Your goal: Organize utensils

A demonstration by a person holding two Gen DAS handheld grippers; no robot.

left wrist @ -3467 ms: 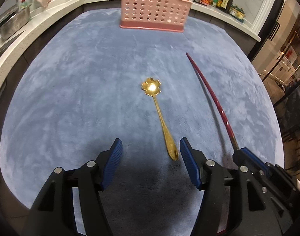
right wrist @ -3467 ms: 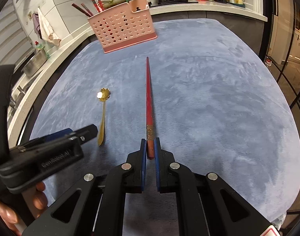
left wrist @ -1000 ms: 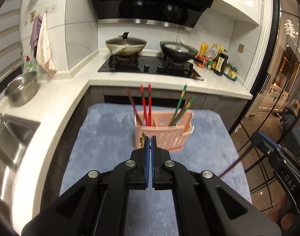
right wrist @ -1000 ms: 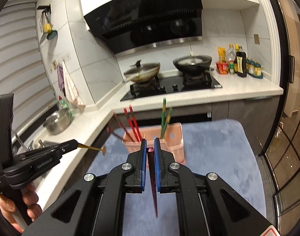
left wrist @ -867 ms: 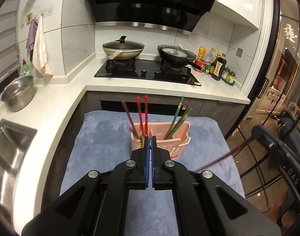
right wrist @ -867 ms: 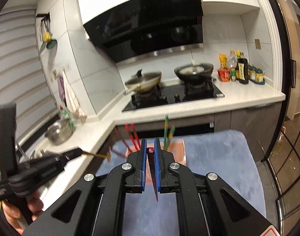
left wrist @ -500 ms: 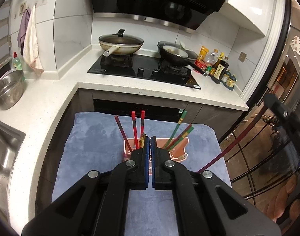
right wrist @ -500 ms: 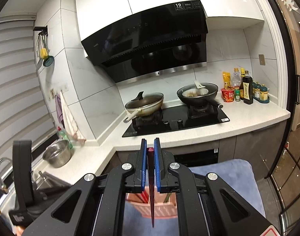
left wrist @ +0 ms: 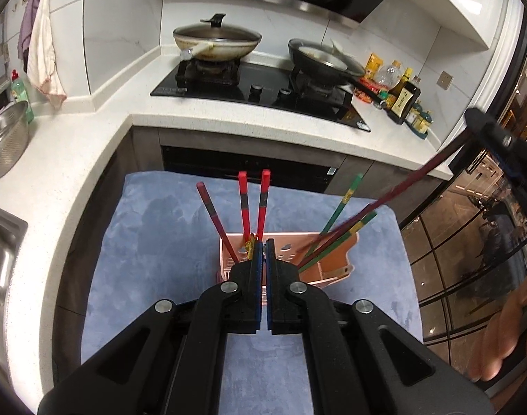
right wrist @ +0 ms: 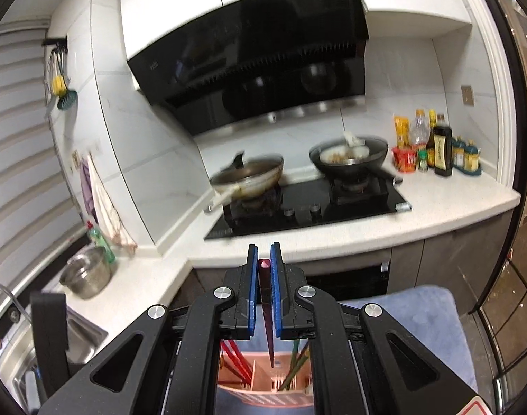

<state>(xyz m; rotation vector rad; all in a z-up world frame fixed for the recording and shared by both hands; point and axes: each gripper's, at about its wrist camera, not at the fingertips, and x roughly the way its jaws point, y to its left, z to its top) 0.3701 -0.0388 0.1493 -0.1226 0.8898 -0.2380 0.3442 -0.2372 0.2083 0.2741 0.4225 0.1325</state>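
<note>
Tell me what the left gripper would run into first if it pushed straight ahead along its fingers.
Most likely the pink utensil holder: the left gripper, shut on the gold spoon, points down at its near rim beside the red chopsticks. Depth is unclear, so it might meet those first.

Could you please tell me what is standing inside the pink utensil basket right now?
The pink basket holds three red chopsticks on its left side and green chopsticks on its right. Its floor is hidden behind the left gripper.
</note>
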